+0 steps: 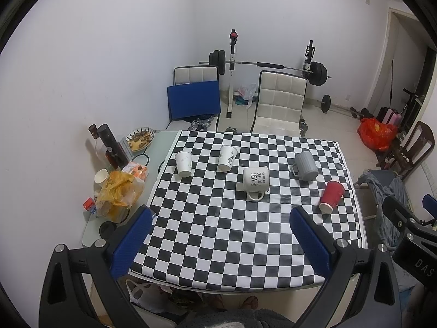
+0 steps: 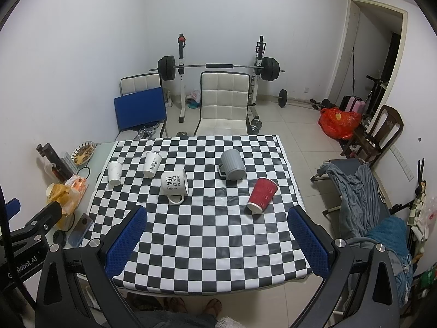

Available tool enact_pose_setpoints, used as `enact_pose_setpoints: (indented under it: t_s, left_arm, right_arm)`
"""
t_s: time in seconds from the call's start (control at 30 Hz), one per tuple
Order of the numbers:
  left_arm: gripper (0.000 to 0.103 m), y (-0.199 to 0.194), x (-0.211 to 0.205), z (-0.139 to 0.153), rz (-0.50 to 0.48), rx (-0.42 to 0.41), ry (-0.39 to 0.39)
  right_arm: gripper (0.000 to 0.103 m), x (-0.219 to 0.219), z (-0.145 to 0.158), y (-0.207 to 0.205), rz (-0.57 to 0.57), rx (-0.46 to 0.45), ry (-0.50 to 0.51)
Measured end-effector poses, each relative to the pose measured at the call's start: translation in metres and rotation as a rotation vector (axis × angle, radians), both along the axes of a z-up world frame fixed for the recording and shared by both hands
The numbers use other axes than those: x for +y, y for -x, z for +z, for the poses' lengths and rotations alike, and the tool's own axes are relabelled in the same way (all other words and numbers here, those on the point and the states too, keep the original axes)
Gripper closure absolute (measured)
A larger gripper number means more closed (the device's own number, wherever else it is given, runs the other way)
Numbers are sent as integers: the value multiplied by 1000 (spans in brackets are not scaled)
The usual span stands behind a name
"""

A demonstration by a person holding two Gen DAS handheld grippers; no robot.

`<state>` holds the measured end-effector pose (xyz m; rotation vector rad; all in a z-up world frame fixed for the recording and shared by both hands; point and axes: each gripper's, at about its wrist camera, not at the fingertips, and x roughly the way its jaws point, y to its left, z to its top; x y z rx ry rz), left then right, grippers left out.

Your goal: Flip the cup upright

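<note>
Several cups stand upside down on the checkered cloth (image 1: 218, 232): two white paper cups (image 1: 183, 164) (image 1: 227, 158), a white mug with black lettering (image 1: 255, 181), a grey mug (image 1: 306, 166) and a red paper cup (image 1: 331, 196). They also show in the right wrist view: paper cups (image 2: 114, 173) (image 2: 152, 164), white mug (image 2: 174, 184), grey mug (image 2: 232, 167), red cup (image 2: 261, 194). My left gripper (image 1: 221, 220) and right gripper (image 2: 217, 218) are open, empty, above the near table edge.
Bottles (image 1: 112, 147), a snack bag (image 1: 118, 191), a tissue pack and a bowl (image 1: 140, 138) crowd the table's left strip. White chairs (image 1: 280, 101) and a barbell rack stand behind. A cot with blankets (image 2: 355, 191) is right of the table.
</note>
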<state>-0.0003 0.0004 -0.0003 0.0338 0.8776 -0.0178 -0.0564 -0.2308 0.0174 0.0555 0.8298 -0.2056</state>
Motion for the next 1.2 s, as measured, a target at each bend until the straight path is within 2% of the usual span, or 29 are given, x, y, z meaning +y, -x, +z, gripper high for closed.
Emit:
enact_pose_setpoints:
  t_s: [1.03, 1.1, 1.2]
  left_arm:
    - [0, 2, -7, 3, 0, -11, 7]
    - [0, 2, -7, 3, 0, -9, 7]
    - [0, -8, -9, 4, 23, -12, 1]
  right_arm:
    - [0, -2, 2, 2, 4, -5, 1]
    - [0, 3, 19, -12, 3, -4, 0]
    - [0, 4, 19, -16, 5, 3, -3]
